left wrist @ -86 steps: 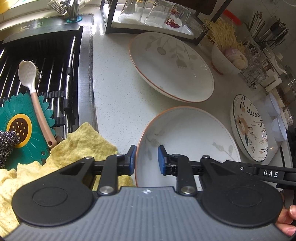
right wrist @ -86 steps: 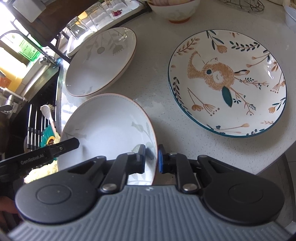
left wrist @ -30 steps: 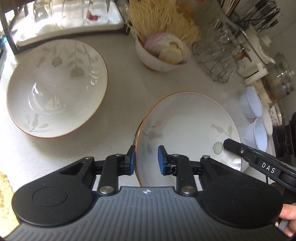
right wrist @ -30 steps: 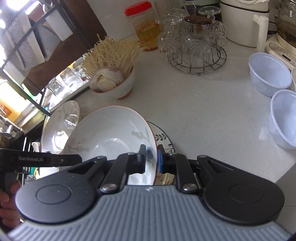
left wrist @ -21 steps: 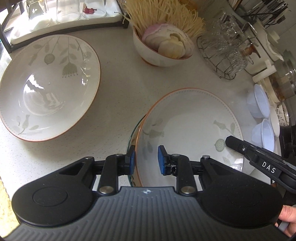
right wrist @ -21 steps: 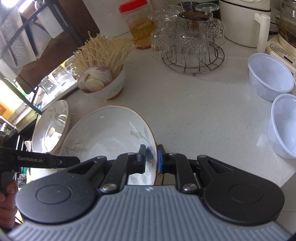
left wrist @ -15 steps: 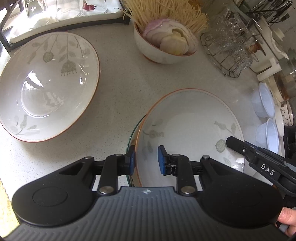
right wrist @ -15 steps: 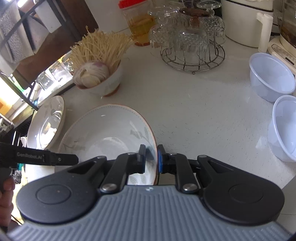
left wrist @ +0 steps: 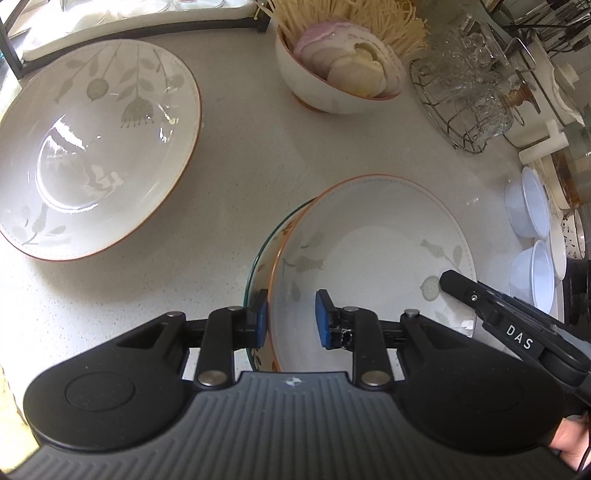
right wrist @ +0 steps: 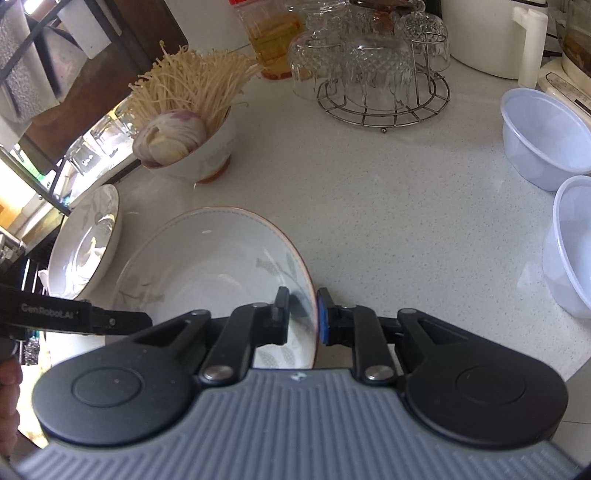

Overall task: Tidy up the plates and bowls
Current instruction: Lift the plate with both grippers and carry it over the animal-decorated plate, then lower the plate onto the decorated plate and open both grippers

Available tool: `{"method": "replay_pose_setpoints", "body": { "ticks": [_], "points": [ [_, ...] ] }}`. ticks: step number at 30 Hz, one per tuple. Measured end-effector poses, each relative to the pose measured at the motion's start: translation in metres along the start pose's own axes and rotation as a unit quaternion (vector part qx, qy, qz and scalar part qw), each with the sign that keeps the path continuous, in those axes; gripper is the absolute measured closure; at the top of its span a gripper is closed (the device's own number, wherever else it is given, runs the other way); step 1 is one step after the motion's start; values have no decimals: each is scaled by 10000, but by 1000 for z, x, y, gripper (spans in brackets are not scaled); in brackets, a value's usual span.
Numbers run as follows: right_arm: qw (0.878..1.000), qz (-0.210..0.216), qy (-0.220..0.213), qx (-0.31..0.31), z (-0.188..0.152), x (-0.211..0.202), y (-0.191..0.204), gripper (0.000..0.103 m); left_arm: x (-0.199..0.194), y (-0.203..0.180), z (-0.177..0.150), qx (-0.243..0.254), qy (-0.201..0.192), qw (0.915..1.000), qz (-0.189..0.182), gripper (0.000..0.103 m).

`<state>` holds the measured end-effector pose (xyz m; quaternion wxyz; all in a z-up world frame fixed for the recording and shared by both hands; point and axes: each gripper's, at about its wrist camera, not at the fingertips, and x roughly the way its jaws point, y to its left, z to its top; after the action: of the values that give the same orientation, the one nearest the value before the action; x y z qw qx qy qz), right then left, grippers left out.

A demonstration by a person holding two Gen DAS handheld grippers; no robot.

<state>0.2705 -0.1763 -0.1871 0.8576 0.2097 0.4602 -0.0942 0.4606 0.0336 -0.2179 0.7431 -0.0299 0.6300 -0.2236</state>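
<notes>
A white leaf-patterned bowl [left wrist: 373, 251] with an orange rim rests on the green-rimmed patterned plate [left wrist: 260, 258], of which only the left edge shows. My left gripper [left wrist: 290, 319] has opened, its pads standing on either side of the bowl's left rim with a gap. My right gripper [right wrist: 301, 317] straddles the bowl's [right wrist: 210, 266] right rim, pads close on it. A second matching bowl [left wrist: 92, 147] sits to the left, also in the right wrist view [right wrist: 86, 243].
A bowl of mushrooms and onion [left wrist: 340, 74] stands behind. A wire rack of glasses [right wrist: 380, 74] is at the back. Two clear plastic bowls [right wrist: 546, 136] sit at right. A glass tray [left wrist: 129, 22] lies at the back left.
The bowl has been carried right and lowered onto the patterned plate. In the last half second my left gripper's jaws have spread apart off the rim.
</notes>
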Motion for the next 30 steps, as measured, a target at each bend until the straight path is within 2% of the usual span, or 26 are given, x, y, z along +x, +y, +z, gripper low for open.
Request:
{"method": "replay_pose_setpoints", "body": {
  "ticks": [7,14,23,30],
  "points": [
    [9997,102,157,145,-2,5,-1,83,-7,9,-2,-262,44,9996,-89,73],
    [9999,76,71,117,-2,5,1,84,-22,27,-8,-824,-54,9960,-354,71],
    [10000,16,-66,52,3,-10,2,84,-59,20,-21,-527,-632,9966,-86,70],
    [9995,117,-303,-2,8,-34,4,84,-94,2,-31,-199,-1113,9935,103,69]
  ]
}}
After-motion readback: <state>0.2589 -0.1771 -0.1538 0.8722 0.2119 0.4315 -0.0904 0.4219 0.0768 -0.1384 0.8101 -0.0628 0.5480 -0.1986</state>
